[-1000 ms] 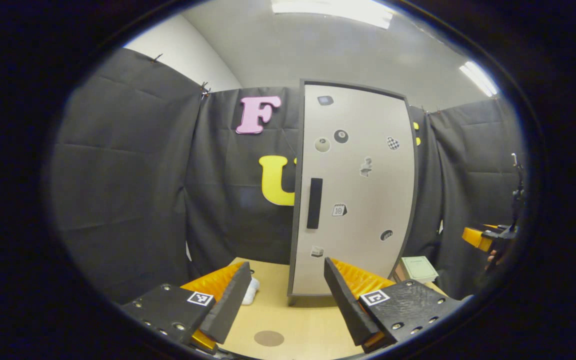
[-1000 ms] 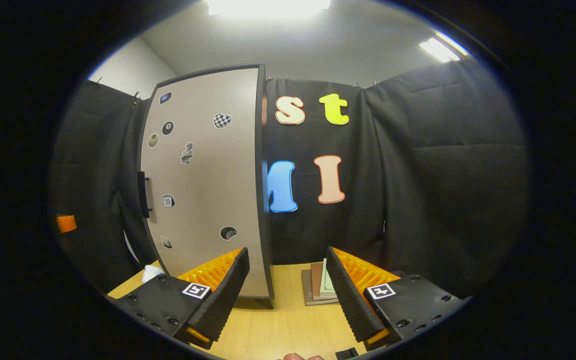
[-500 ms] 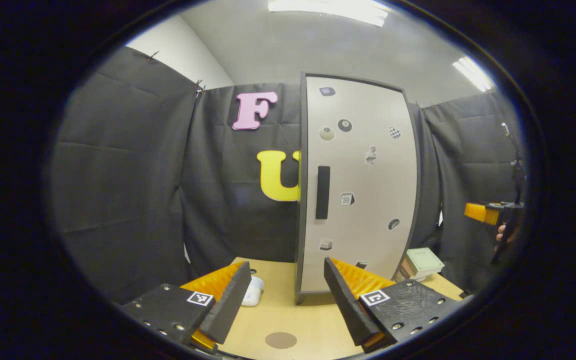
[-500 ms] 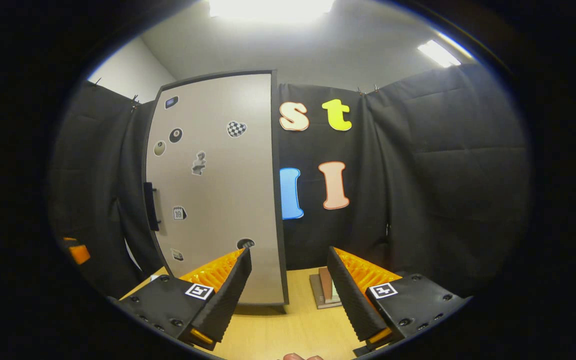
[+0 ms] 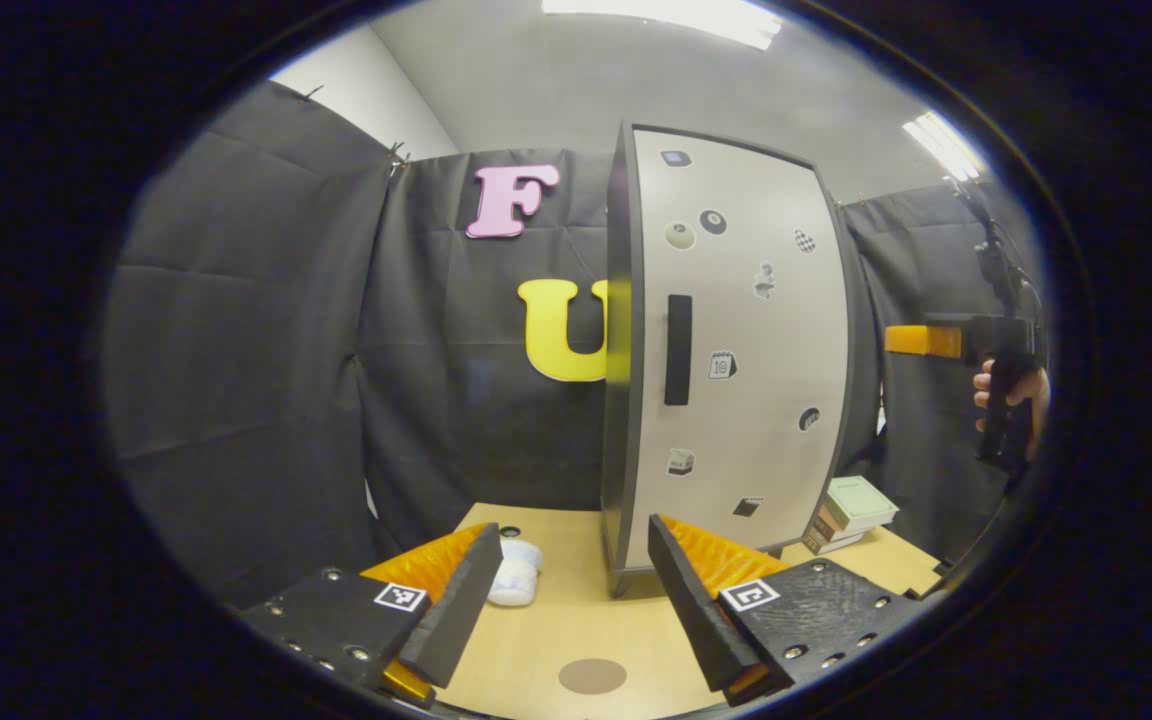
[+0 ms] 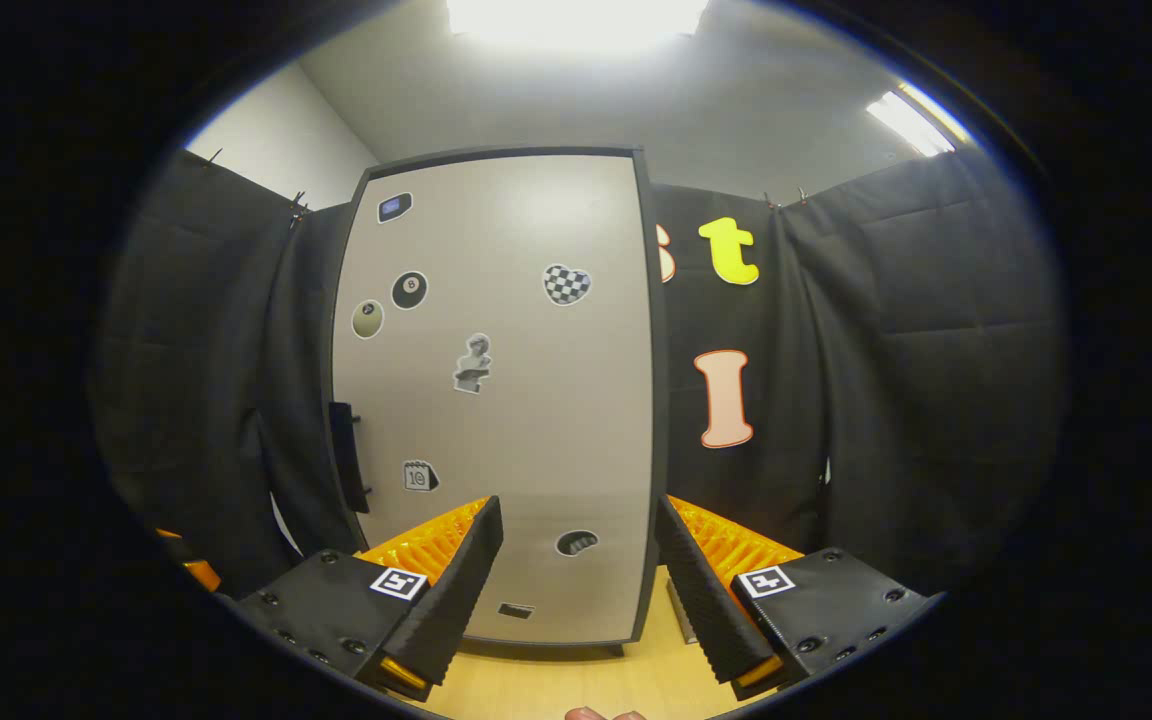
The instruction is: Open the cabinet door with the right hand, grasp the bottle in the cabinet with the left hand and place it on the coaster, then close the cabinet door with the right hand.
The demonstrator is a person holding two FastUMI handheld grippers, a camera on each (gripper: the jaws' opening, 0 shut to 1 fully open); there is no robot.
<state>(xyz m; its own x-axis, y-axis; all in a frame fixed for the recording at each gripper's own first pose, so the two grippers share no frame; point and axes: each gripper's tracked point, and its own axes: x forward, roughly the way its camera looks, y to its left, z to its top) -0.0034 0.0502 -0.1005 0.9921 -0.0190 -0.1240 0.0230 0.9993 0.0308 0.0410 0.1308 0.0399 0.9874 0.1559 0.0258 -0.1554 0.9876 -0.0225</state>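
A tall cabinet stands on the table with its light grey door (image 5: 751,300) closed, so its inside is hidden. The door carries several stickers and a black vertical handle (image 5: 678,350) near its left edge. A round brown coaster (image 5: 592,676) lies on the wooden table just in front of my left gripper (image 5: 571,590), which is open and empty. In the right gripper view the door (image 6: 506,420) faces me close up, handle (image 6: 347,458) at its left edge. My right gripper (image 6: 576,575) is open, empty and clear of the door. A hand (image 5: 1011,385) holds it to the cabinet's right.
A white crumpled object (image 5: 516,582) lies on the table left of the cabinet's base. A stack of books (image 5: 851,510) sits to the cabinet's right. Black cloth walls close in the table at the back and on both sides.
My right gripper has risen and swung left to face the door, which now looks larger. My left gripper's view has shifted so the cabinet's dark left side shows. Both stay open.
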